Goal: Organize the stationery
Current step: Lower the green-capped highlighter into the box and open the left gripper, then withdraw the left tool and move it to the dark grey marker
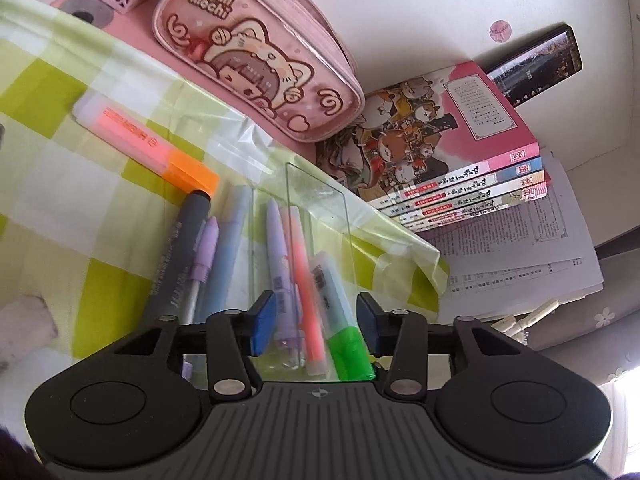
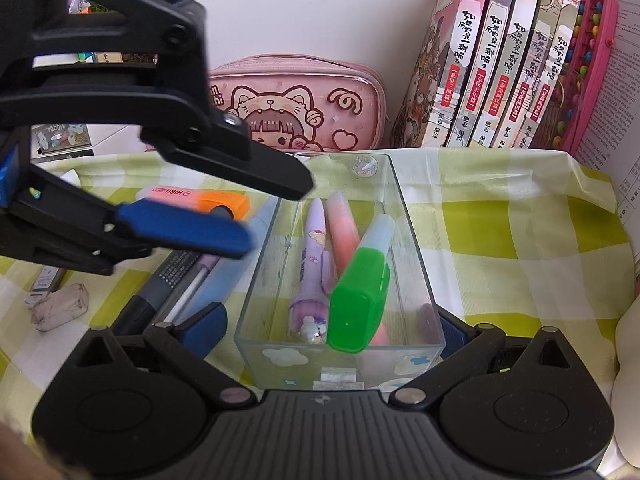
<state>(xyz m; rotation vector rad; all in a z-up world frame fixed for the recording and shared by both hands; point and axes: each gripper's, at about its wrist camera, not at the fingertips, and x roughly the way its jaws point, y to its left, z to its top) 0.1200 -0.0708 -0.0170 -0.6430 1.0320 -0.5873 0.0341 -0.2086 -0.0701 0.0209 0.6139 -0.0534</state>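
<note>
Sorting pens into the clear rectangular plastic box (image 2: 404,240): right claw (image 2: 328,332) straddles it, apart; left claw (image 2: 224,216) (empty, apart) should take the orange-capped highlighter (image 2: 200,200) at ten o'clock.

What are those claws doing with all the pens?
Someone is tidying pens into a clear box. The right claw sits open around the box's near end. Inside lie a purple pen, a pink highlighter and a green-capped highlighter. The left claw hangs open above the pens left on the checked cloth, including an orange-capped highlighter.
</note>
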